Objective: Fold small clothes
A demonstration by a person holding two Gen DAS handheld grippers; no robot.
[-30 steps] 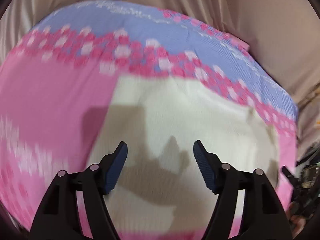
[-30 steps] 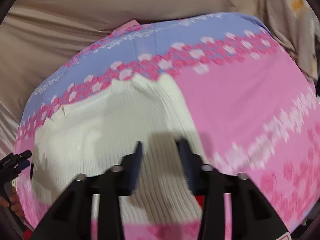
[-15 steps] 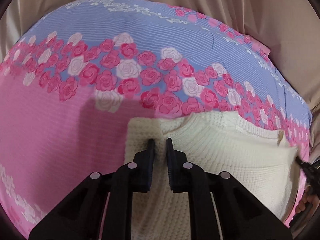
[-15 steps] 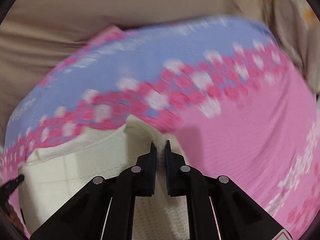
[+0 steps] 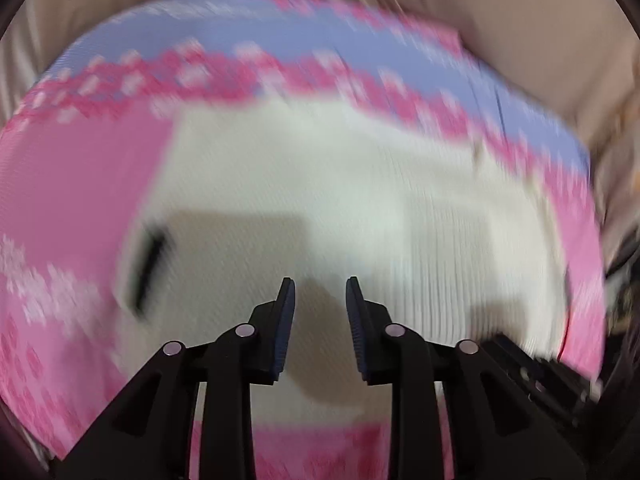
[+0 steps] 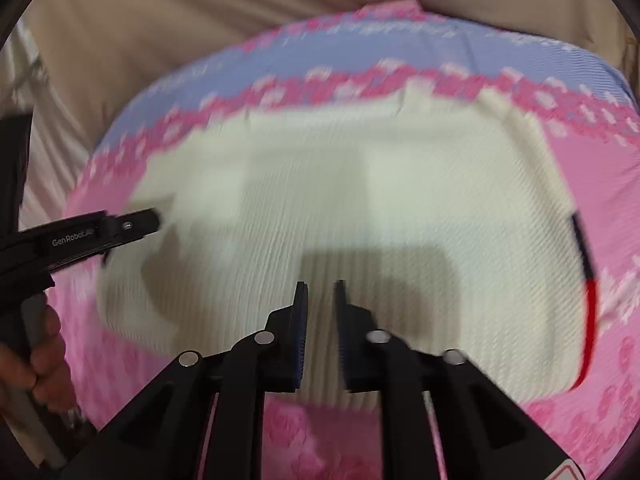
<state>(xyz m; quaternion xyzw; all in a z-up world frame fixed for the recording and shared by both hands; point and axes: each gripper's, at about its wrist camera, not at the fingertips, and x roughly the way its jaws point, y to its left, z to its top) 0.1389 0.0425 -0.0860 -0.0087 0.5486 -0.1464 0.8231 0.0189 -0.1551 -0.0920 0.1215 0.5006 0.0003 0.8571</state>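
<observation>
A cream ribbed knit garment lies flat on the pink and blue floral sheet; it also shows in the right wrist view. A dark and red trim strip runs along its right edge. My left gripper hovers above the garment's near part, jaws parted and empty. My right gripper hovers above the same garment, jaws slightly parted and empty. The left gripper's fingers also show at the garment's left edge in the right wrist view. Both views are blurred by motion.
The floral sheet covers a raised surface with beige fabric behind it. A hand holds the left gripper's handle at the left edge of the right wrist view. Dark gear sits at the lower right of the left wrist view.
Both grippers were shut on the garment's far edge half a second ago. Now both have let go, opened and pulled back, and the garment lies spread flat.
</observation>
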